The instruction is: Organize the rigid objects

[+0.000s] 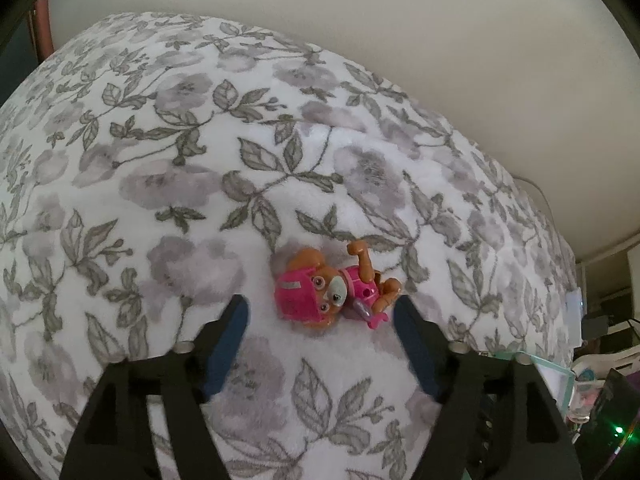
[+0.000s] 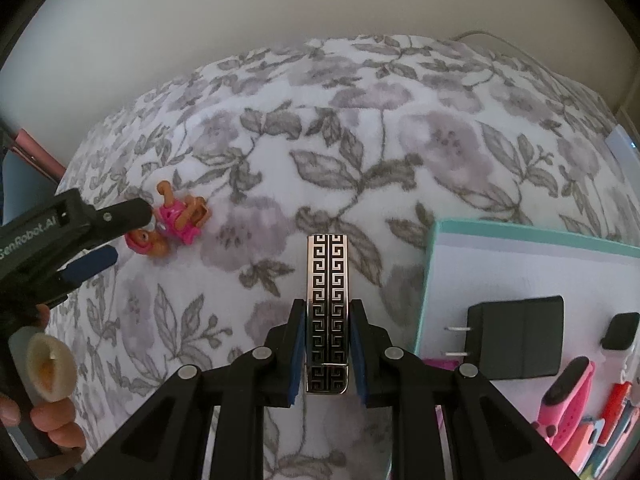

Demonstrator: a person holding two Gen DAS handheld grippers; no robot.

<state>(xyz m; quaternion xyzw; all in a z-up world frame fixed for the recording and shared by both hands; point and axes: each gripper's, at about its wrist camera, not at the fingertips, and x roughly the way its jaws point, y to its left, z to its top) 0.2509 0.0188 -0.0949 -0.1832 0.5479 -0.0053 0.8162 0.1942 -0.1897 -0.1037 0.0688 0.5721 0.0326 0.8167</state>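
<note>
A small toy dog figure (image 1: pixel 332 292) in a pink helmet and pink suit lies on its side on the floral blanket (image 1: pixel 180 160). My left gripper (image 1: pixel 320 312) stands open around it, and neither finger touches the toy. From the right wrist view the same toy (image 2: pixel 168 224) lies far left, beside the left gripper's fingers (image 2: pixel 128 210). My right gripper (image 2: pixel 327 344) is shut on a flat metal bar with a black Greek-key pattern (image 2: pixel 328 280), held lengthwise above the blanket.
A shallow teal-rimmed white tray (image 2: pixel 432 280) sits at the right, holding a black plug adapter (image 2: pixel 516 340), a pink wristband (image 2: pixel 568 396) and other small items. A hand (image 2: pixel 52 420) grips the left tool's handle at lower left. A pale wall lies beyond the bed.
</note>
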